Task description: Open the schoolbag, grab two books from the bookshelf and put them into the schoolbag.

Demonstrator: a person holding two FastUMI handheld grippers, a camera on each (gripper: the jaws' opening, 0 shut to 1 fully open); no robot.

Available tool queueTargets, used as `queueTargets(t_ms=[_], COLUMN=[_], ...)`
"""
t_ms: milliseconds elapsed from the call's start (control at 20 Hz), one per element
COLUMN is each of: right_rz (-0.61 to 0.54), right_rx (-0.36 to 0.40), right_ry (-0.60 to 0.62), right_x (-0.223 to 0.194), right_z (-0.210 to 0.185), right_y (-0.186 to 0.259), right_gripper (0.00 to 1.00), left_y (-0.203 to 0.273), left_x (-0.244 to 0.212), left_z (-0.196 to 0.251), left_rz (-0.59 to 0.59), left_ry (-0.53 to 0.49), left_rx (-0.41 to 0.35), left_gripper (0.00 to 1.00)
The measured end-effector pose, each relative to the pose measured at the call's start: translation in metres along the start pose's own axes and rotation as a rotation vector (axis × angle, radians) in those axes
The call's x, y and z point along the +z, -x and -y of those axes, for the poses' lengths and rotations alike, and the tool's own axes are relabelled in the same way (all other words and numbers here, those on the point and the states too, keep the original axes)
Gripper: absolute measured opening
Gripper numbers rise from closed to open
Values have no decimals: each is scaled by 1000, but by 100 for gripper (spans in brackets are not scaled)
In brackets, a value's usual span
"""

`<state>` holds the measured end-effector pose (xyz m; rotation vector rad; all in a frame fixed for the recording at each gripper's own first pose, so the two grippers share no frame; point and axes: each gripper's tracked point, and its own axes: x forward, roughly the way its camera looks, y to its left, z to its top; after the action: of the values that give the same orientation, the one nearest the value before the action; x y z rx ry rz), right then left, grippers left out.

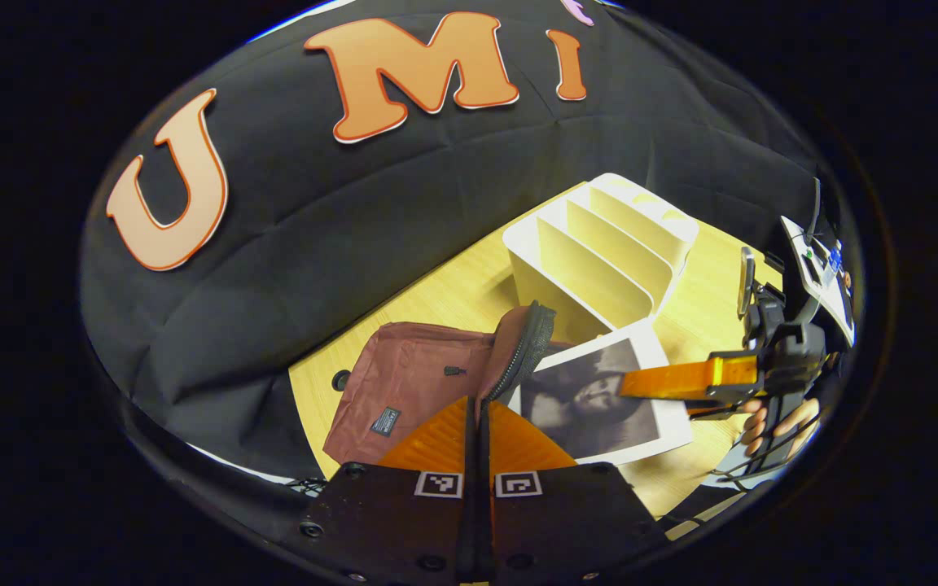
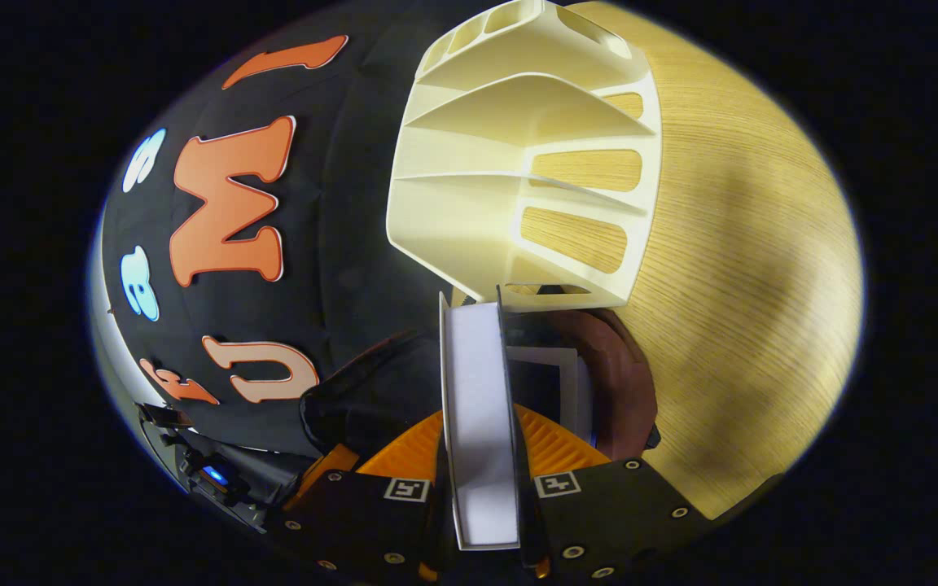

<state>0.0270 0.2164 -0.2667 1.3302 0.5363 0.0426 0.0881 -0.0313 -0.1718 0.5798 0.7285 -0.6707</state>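
While the left gripper (image 1: 479,423) pinches the zippered flap of the maroon schoolbag (image 1: 412,391), lifting it, the right gripper (image 1: 640,382) clamps both fingers on a book (image 1: 599,395) held over the bag's mouth. In the right gripper view the book (image 2: 477,415) stands edge-on between the fingers. The white bookshelf (image 1: 599,260) stands just behind the bag on the wooden table (image 1: 444,293), near its far edge.
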Motion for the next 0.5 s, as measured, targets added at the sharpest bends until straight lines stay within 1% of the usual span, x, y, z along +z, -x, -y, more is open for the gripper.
queueTargets(t_ms=[350,450,500], right_rz=[14,7,8], right_rx=[18,16,9], right_ry=[-47,-57,-59], right_x=[-17,-25,-27], right_z=[-10,-12,-12], right_y=[-47,-60,-65], right_gripper=[32,33,21], left_y=[3,1,2], left_x=[11,10,9], left_z=[20,17,15], left_rz=[7,6,6], left_ry=[-25,-25,-23], left_rx=[-25,-26,-25], left_gripper=[1,1,1])
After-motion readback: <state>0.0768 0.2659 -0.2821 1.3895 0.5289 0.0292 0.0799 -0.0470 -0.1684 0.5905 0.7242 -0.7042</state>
